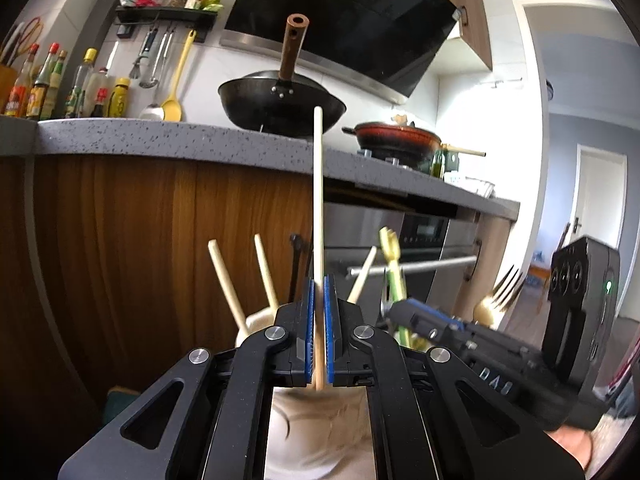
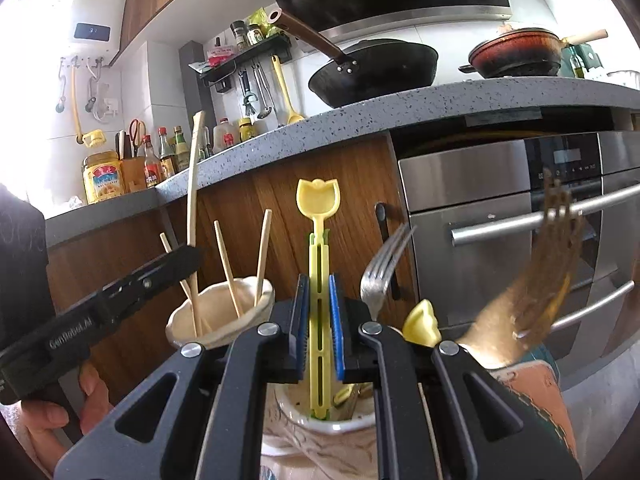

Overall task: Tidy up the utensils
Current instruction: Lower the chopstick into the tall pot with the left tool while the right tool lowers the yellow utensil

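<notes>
My left gripper [image 1: 319, 292] is shut on a pale wooden chopstick [image 1: 318, 200] that stands upright over a cream holder [image 1: 260, 318] with other chopsticks [image 1: 226, 284] in it. My right gripper [image 2: 319, 292] is shut on a yellow tulip-topped utensil [image 2: 318, 200], held upright over a white patterned cup [image 2: 320, 428]. The cream holder [image 2: 220, 320] with several chopsticks [image 2: 228, 264] shows to the left in the right wrist view, where the left gripper [image 2: 188, 256] holds its chopstick [image 2: 194, 184]. A metal fork [image 2: 380, 268] and another yellow utensil [image 2: 422, 322] stand in the cup.
A grey speckled counter [image 1: 160, 136] runs above wooden cabinets [image 1: 160, 232]. A black wok [image 1: 280, 104] and red pot [image 1: 396, 136] sit on it. A steel oven [image 2: 500, 220] is to the right. A brown fork-shaped utensil [image 2: 548, 256] blurs at right.
</notes>
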